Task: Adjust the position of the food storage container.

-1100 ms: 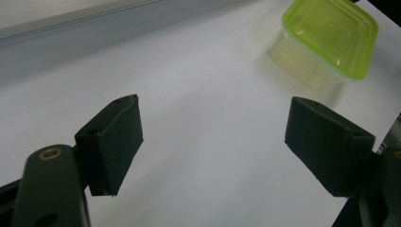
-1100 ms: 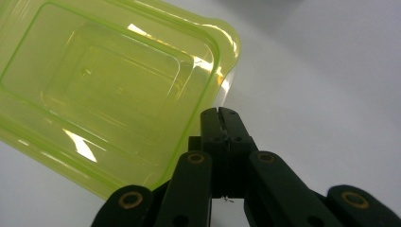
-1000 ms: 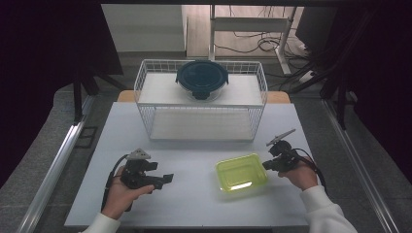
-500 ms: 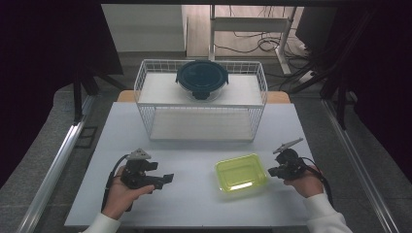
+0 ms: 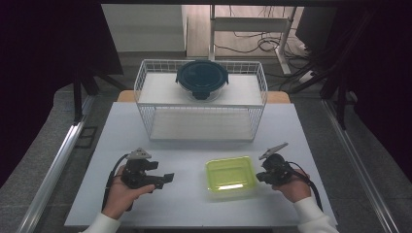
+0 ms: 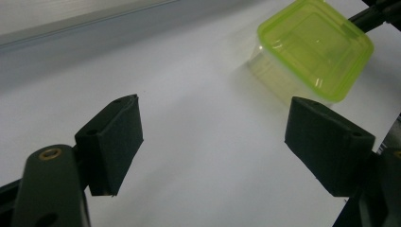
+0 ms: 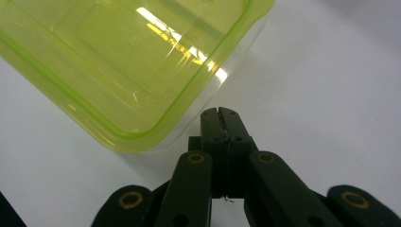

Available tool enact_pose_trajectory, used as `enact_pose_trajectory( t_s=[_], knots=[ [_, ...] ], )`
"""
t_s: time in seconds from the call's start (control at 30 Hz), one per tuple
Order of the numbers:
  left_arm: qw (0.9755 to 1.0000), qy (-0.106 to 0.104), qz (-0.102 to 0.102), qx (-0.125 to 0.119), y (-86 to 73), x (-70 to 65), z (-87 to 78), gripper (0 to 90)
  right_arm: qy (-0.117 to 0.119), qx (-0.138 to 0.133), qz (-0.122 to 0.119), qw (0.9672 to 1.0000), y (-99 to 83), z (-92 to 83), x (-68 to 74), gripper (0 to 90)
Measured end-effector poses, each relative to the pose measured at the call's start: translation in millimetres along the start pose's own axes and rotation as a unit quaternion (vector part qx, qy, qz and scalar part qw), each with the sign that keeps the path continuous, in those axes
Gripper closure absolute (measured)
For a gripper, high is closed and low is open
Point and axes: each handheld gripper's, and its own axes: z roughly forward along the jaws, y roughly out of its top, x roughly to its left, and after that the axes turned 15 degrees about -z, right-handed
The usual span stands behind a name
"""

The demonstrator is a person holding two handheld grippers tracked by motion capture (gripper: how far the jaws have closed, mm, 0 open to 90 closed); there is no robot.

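While the left gripper (image 5: 167, 178) rests with jaws wide at nine o'clock of the box (image 5: 231, 176), the right gripper (image 7: 220, 113), pressed closed and empty, sits just beside it at three o'clock.

The container (image 5: 230, 176) just ahead of the right gripper's (image 7: 221, 113) closed jaws is translucent lime-green on its lid, with a brighter green band round the rim and a paler, nearly clear wall below; white glare streaks cross the lid. The worktop (image 5: 194, 213) under both pairs of jaws is plain white. Both grippers are matte black; the left gripper (image 6: 213, 137) has 2 black pads and brass-coloured rivets, and a grey plate on top. Beyond the jaws stands a white wire basket (image 5: 201, 104), bearing a dark blue-green round lid (image 5: 201, 77) with a black clip.
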Motion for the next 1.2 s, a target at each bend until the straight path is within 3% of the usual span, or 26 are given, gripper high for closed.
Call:
enact_pose_trajectory(
  t_s=[0.23,1.2],
  knots=[
    [1.0,0.001,-0.001,-0.001,0.2,0.8,-0.6,19.8,0.004,-0.004,-0.021,0.9998,16.2,8.9,12.1,88.9],
    [1.0,0.0,-0.008,0.0,0.7,2.8,-0.7,19.9,0.005,-0.03,-0.057,0.9979,62.8,39.0,38.8,88.9]
  ],
)
